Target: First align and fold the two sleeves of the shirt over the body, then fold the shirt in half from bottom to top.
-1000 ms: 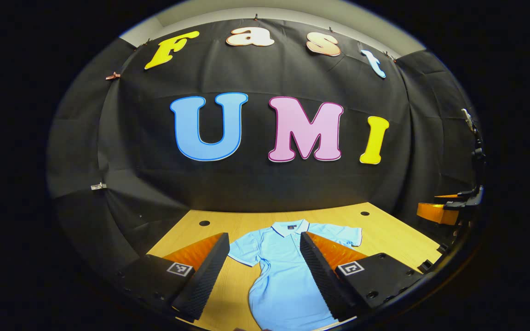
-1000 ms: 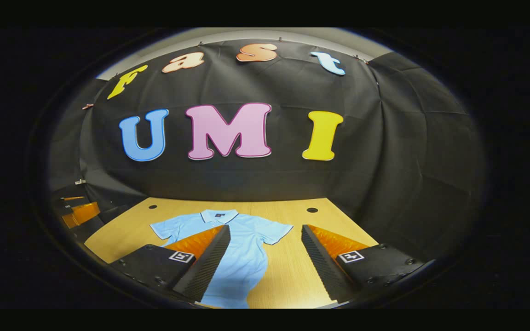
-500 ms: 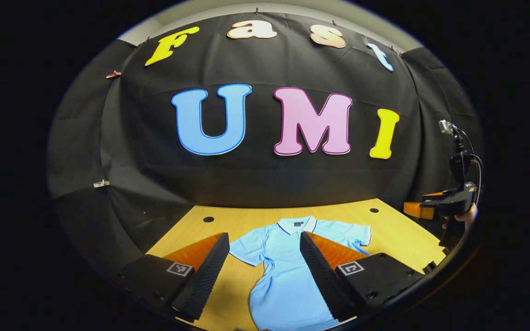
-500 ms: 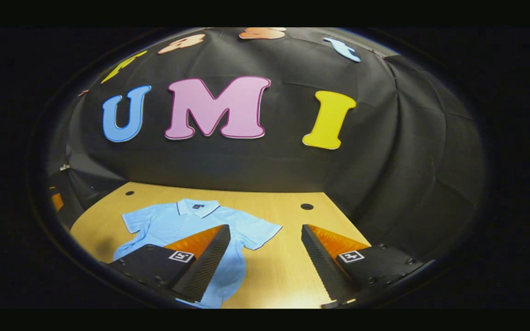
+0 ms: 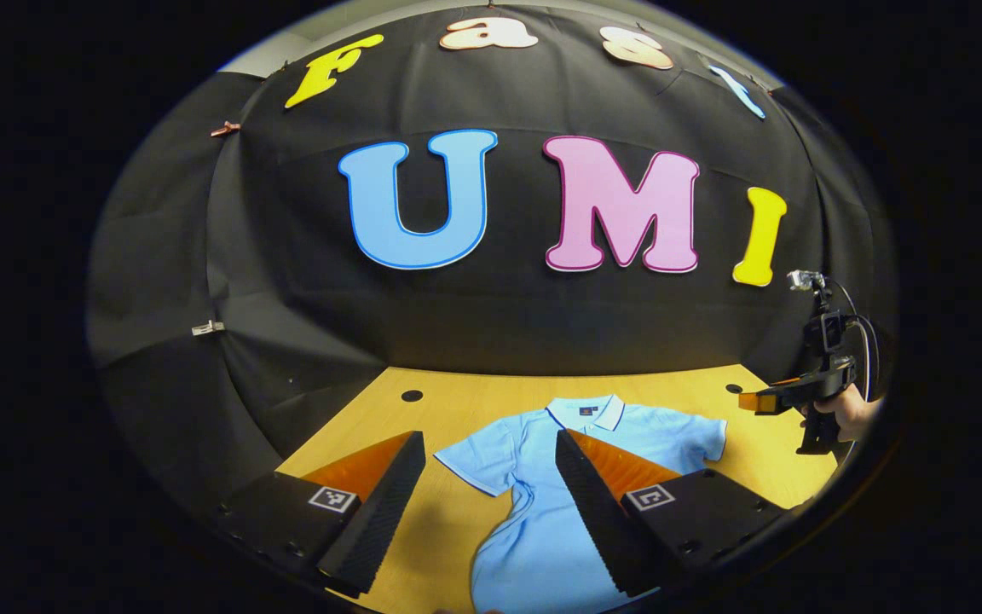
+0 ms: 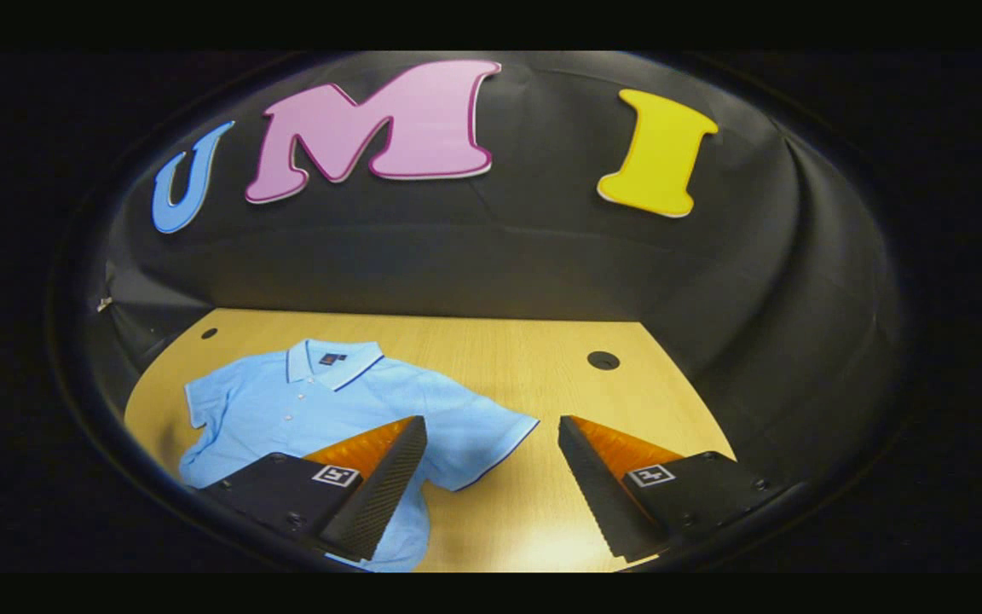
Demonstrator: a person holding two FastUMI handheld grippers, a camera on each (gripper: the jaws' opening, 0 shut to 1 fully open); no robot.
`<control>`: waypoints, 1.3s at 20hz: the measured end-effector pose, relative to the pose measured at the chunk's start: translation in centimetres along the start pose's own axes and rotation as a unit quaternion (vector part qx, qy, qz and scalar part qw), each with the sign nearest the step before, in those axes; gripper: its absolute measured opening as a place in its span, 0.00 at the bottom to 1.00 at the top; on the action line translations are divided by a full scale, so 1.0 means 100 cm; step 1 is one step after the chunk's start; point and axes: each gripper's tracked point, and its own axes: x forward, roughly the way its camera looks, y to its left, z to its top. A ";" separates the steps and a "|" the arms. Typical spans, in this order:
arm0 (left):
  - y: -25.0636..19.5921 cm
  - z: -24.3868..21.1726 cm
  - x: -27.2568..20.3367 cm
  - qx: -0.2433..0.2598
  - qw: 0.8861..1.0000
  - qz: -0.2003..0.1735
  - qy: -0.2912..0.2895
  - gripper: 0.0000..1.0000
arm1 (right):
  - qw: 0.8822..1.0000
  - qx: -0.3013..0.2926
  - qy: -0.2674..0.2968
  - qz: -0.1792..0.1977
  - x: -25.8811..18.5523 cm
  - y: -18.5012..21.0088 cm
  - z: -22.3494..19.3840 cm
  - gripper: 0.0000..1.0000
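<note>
Shirt [image 5: 542,512] lies flat (sleeves unfolded) on the counter [image 6: 525,350]; left claw [image 5: 489,512] and right claw [image 6: 491,495] hover above, both spread wide, holding nothing.

Wood table [image 6: 491,358] w/ round cable holes, black cloth wall [image 5: 491,324] behind & at sides.

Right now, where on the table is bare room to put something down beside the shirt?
The table is bare between the shirt sleeve and its right edge, around the round hole. A bare strip runs behind the collar, along the wall. In the left gripper view, wood left of the sleeve is free. The middle is covered.
</note>
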 end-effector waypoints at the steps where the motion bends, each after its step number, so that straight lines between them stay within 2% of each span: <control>1: 0.001 -0.003 0.004 0.000 1.000 0.005 0.004 0.99 | 1.000 -0.007 0.013 -0.005 0.014 -0.005 -0.005 0.97; 3: 0.004 -0.009 0.011 -0.001 1.000 0.013 0.013 0.99 | 0.999 -0.012 0.047 -0.021 0.044 -0.015 -0.022 0.97; 7: -0.002 -0.025 0.019 0.007 0.999 0.012 0.036 0.99 | 0.996 0.008 0.089 -0.020 0.088 -0.019 -0.043 0.98; 9: -0.007 -0.027 0.021 0.007 0.999 0.004 0.040 0.99 | 0.994 0.019 0.099 -0.030 0.102 -0.027 -0.050 0.97; 12: -0.014 -0.032 0.029 0.007 0.999 -0.005 0.049 0.99 | 0.991 0.048 0.124 -0.022 0.115 -0.021 -0.067 0.97; 15: -0.023 -0.037 0.033 0.001 0.998 -0.015 0.056 0.99 | 0.992 0.039 0.122 -0.005 0.122 -0.015 -0.072 0.99; 17: -0.027 -0.038 0.034 0.005 0.998 -0.019 0.054 0.99 | 0.992 0.044 0.119 0.002 0.123 -0.012 -0.072 0.95; 20: -0.027 -0.041 0.033 0.011 0.998 -0.023 0.056 0.99 | 0.993 0.037 0.108 0.014 0.128 -0.007 -0.069 0.94; 22: -0.027 -0.046 0.033 0.010 0.998 -0.021 0.061 0.99 | 0.994 0.031 0.104 0.026 0.128 -0.001 -0.070 0.74; 24: -0.025 -0.050 0.033 0.006 0.998 -0.019 0.064 0.99 | 0.994 0.026 0.100 0.037 0.127 0.007 -0.068 0.35; 26: -0.021 -0.055 0.030 0.002 0.998 -0.012 0.069 0.99 | 0.994 0.021 0.097 0.035 0.128 0.011 -0.068 0.09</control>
